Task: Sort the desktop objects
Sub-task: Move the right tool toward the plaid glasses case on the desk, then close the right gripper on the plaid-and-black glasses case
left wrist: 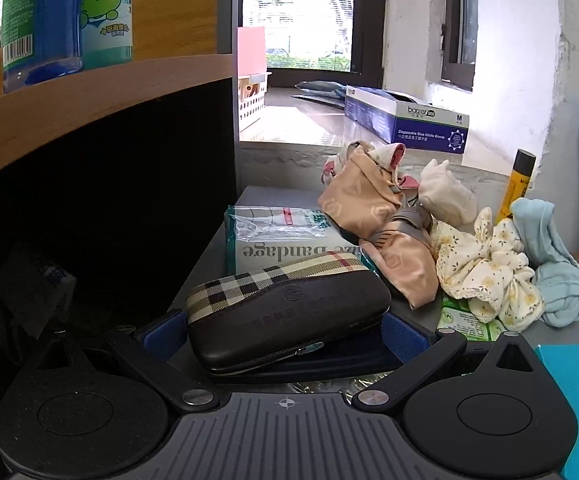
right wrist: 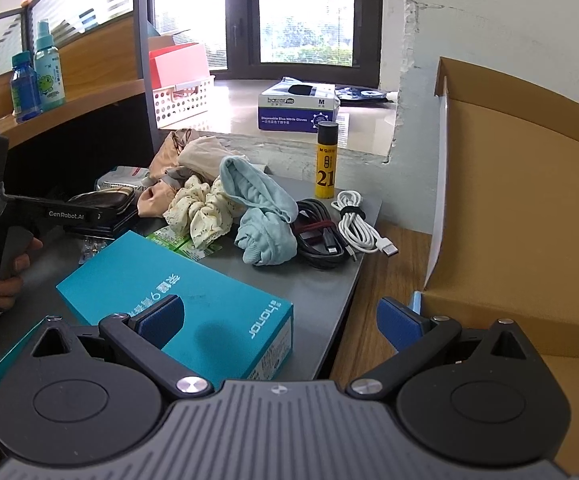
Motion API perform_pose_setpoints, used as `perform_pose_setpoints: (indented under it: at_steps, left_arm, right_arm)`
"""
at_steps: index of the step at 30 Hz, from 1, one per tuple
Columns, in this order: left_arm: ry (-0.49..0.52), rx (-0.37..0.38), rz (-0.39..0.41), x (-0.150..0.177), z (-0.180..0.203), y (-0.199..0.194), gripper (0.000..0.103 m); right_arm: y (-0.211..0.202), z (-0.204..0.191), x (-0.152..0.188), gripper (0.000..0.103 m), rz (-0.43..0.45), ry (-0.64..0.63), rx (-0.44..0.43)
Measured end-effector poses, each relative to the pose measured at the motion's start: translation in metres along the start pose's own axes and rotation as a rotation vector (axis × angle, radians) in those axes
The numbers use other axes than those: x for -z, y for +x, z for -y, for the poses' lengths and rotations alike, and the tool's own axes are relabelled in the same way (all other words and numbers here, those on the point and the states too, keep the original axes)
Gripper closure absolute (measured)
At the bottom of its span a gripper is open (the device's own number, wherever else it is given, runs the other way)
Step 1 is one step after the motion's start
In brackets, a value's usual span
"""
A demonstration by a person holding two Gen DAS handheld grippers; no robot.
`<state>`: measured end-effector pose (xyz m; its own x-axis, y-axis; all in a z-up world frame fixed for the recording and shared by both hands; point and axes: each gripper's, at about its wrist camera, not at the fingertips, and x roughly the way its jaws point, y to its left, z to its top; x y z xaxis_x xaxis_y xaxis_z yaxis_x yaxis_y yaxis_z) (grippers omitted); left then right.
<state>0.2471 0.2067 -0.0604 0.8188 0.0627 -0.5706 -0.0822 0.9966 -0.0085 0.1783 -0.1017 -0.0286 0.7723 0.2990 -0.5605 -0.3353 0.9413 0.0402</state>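
Observation:
My left gripper (left wrist: 285, 330) is shut on a dark brown glasses case with a plaid edge (left wrist: 289, 312), held above the grey desk mat (left wrist: 209, 276); the case (right wrist: 105, 199) and left gripper (right wrist: 101, 216) also show in the right wrist view. My right gripper (right wrist: 281, 316) is open and empty, over the corner of a teal phone box (right wrist: 177, 308). Beside it lie a cream floral scrunchie (right wrist: 201, 212), a light blue cloth (right wrist: 261, 216), black cable (right wrist: 321, 232), white cable (right wrist: 361, 228) and a yellow glue stick (right wrist: 325, 160).
A bandage pack (left wrist: 281, 236), beige cloths (left wrist: 369, 204) and green packets (left wrist: 465, 320) crowd the mat. An open cardboard box (right wrist: 521, 208) stands at the right. A shelf (right wrist: 69, 104) holds bottles at the left. A nitrile glove box (right wrist: 297, 108) sits on the sill.

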Motion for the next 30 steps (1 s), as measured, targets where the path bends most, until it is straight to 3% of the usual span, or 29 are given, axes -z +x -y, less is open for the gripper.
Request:
perform_pose_setpoints:
  at_steps: [7, 17, 23, 30]
  left_arm:
    - [0.019, 0.027, 0.011, 0.003, -0.007, -0.002, 0.000]
    - [0.075, 0.102, 0.027, 0.006, -0.021, -0.004, 0.000]
    - [0.145, 0.130, 0.043, 0.008, -0.028, -0.007, 0.000]
    - [0.214, 0.177, 0.052, 0.006, -0.035, -0.006, 0.000]
  right_arm:
    - [0.014, -0.011, -0.029, 0.000, -0.002, -0.101, -0.096]
    - [0.066, -0.049, -0.098, 0.000, -0.022, -0.334, -0.423]
    - [0.108, -0.073, -0.121, 0.000, -0.070, -0.424, -0.594]
    - [0.161, -0.093, -0.139, 0.000, -0.132, -0.424, -0.673]
